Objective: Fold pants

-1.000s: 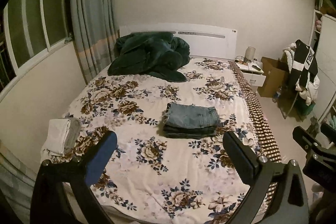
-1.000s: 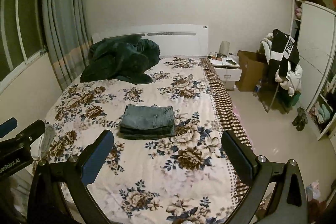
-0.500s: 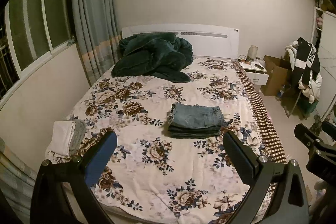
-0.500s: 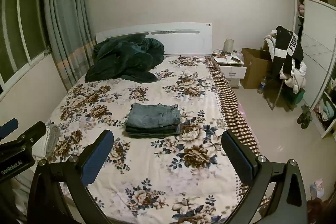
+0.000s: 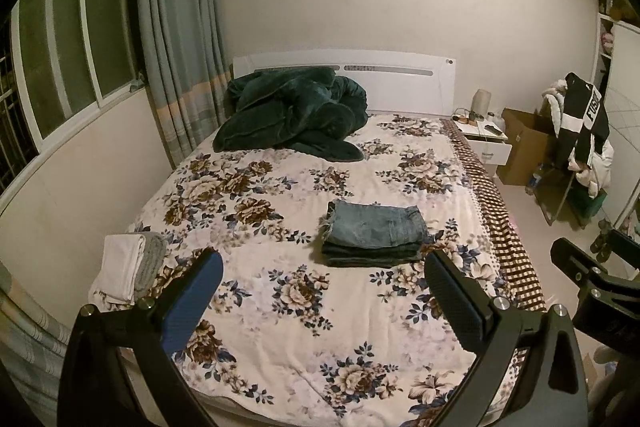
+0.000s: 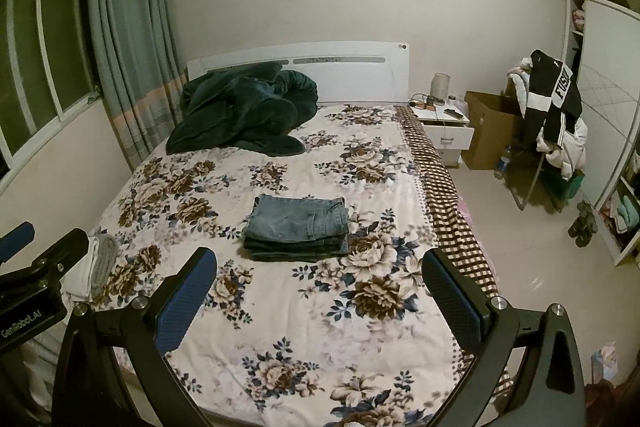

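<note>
both tongs are held wide open with nothing between their pads: the left tongs (image 5: 322,297) and the right tongs (image 6: 320,295) are poised above the foot of the bed (image 5: 280,367), well apart from any cloth. the pants (image 5: 374,233), a pair of blue jeans, are seen near the middle of the floral bedspread, already folded into a compact rectangular stack of several layers, with the waistband and a pocket turned toward the right side; in the right wrist view the same stack (image 6: 298,229) is seen between the two open fingers but far beyond them. the folding is judged to be complete or nearly so. denim like this is expected to be fairly heavy, soft yet with some body, and not slippery, so the layers are likely to stay put unless one edge alone is pulled. if the stack is to be moved, it is best pinched through all layers at the two short ends, near the thick folded edge, so that nothing is peeled open. a dark green blanket (image 5: 292,115) is heaped by the headboard, and a small white and grey folded cloth (image 5: 126,267) is laid at the left edge of the bed, neither touching the jeans.
</note>
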Demonstrator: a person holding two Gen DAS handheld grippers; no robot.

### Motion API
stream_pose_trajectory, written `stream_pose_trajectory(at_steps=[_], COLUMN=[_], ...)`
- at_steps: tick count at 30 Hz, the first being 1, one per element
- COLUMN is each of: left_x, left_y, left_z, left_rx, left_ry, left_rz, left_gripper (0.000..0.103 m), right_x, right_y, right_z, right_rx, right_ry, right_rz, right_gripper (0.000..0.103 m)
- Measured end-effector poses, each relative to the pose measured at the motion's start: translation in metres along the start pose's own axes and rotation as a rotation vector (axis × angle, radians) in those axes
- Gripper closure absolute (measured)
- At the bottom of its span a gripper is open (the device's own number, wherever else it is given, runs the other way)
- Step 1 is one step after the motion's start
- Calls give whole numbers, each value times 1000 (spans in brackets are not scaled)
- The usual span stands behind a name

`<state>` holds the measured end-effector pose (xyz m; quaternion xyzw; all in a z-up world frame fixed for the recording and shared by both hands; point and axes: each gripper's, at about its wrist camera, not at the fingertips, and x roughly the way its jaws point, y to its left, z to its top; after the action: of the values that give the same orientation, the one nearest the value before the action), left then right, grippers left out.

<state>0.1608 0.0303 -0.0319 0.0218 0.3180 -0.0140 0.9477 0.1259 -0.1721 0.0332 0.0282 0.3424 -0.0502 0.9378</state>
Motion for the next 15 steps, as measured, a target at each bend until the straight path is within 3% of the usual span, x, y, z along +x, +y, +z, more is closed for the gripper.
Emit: stream_pose_trajectory(at_steps=[15], left_x=[-8], left_y=[1], left_z=[6], left_rx=[-5], left_ry=[-5], left_rz=[-6], left_gripper=[0], right_x=[3], right_y=[15], right_z=[6], right_rx=[-10], right_ry=[-7], right_rz=[0], right_gripper=[0])
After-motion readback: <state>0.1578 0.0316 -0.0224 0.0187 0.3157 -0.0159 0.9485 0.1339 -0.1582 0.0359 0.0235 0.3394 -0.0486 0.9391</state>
